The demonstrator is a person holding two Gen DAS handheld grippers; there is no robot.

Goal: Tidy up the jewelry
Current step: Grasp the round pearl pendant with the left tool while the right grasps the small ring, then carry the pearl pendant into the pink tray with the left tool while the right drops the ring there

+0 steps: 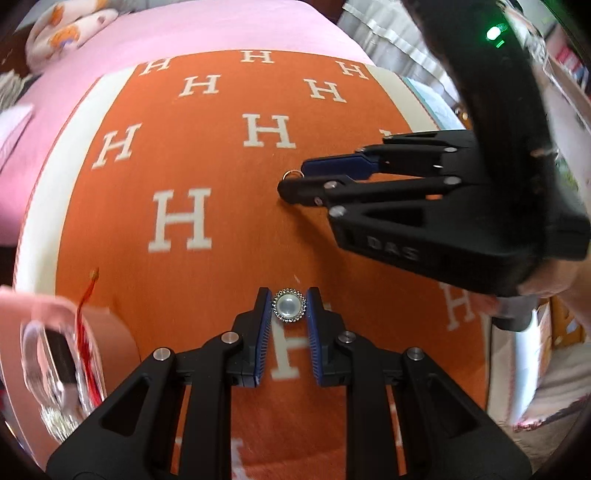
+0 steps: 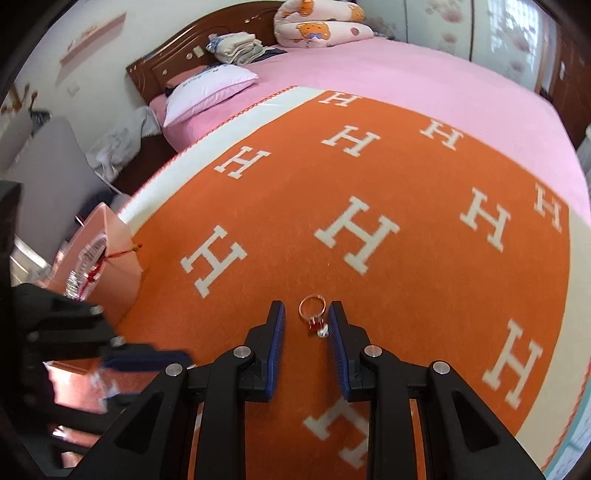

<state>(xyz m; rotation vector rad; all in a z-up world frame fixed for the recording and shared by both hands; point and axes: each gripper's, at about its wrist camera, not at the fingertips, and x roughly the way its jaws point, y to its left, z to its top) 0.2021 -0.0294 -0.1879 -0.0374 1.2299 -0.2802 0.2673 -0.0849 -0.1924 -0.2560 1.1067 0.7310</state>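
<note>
A round pearl-like stud with a sparkly rim (image 1: 289, 305) sits pinched between the blue pads of my left gripper (image 1: 289, 314), above the orange blanket. In the right wrist view a thin ring with red and clear charms (image 2: 313, 314) hangs between the pads of my right gripper (image 2: 306, 321), its charms against the right pad. The left wrist view shows that gripper (image 1: 291, 182) from the side, narrow, with the ring (image 1: 293, 173) at its tips. A pink jewelry box (image 2: 118, 266) with a red tassel cord stands at the left; it also shows, blurred, in the left wrist view (image 1: 110, 332).
An orange blanket with white H letters (image 2: 369, 177) covers a pink bed (image 2: 406, 70). A pillow (image 2: 210, 92), folded cloth and a rolled quilt (image 2: 321, 26) lie by the wooden headboard. A hand (image 1: 554, 291) grips the right tool's handle. My left gripper's blurred finger (image 2: 147, 360) lies low left.
</note>
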